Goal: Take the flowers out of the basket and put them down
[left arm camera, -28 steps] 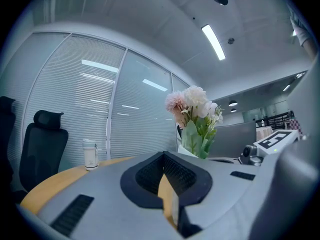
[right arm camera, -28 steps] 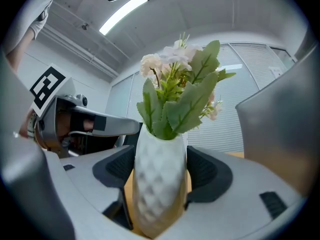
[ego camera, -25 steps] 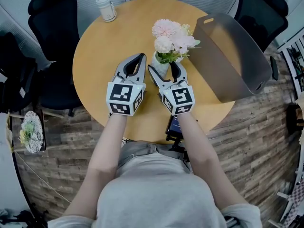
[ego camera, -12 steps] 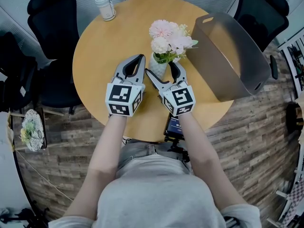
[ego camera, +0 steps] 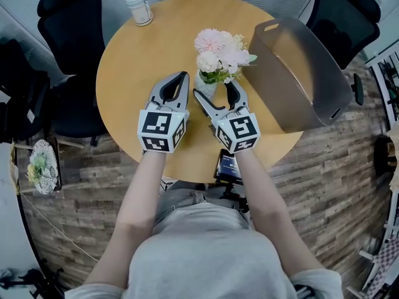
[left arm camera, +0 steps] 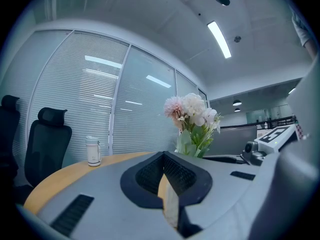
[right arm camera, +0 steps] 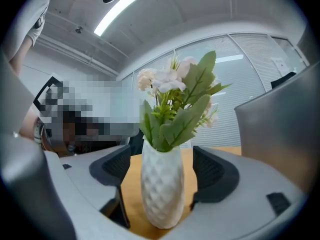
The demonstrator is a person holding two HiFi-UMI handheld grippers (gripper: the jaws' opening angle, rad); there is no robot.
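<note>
1. On the round table: white vase of flowers, upright, base on the wood, clear of the grey basket to its right.
2. Right gripper: jaws opening, vase between them, pads off the ceramic on both sides. Nothing held.
3. Left gripper: jaws together, empty, just left of the vase.
4. Key relation: vase dead ahead between the right jaws, long axis vertical, right hand nearer. Probably a straight pull-back needed, to avoid tipping it.
5. Right gripper view: gaps either side of the vase, not clear from the head view. Left gripper view: blooms ahead-right, white lidded jar far left, vase base hidden behind own jaws.
</note>
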